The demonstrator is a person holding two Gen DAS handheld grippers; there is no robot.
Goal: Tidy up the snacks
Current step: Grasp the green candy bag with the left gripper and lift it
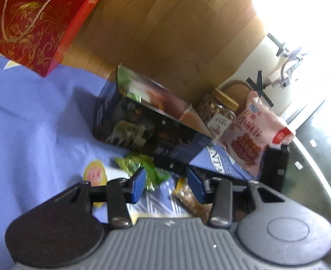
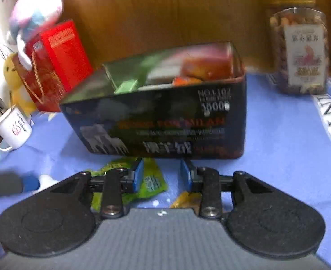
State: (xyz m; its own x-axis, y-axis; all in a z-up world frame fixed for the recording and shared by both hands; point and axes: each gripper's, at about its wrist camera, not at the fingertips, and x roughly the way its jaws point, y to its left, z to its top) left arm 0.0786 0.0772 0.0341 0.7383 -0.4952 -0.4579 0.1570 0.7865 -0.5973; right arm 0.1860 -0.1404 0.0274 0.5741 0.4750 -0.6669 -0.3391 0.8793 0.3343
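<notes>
An open dark box (image 2: 160,121) stands on the blue cloth (image 2: 278,135) with some packets inside; it also shows in the left wrist view (image 1: 142,126). A green snack packet (image 2: 151,180) and a yellow nut packet (image 2: 185,199) lie in front of the box, under my right gripper (image 2: 160,175), which is open and empty. My left gripper (image 1: 166,185) is open and empty above the same green packet (image 1: 142,166) and nut packet (image 1: 192,202). The other gripper's black body (image 1: 273,168) shows at right.
A jar of nuts (image 2: 298,45) and a pink snack bag (image 1: 255,130) stand right of the box. A red gift box (image 2: 59,65) with a plush toy (image 2: 34,11) and a white mug (image 2: 13,132) are at the left. A wooden wall is behind.
</notes>
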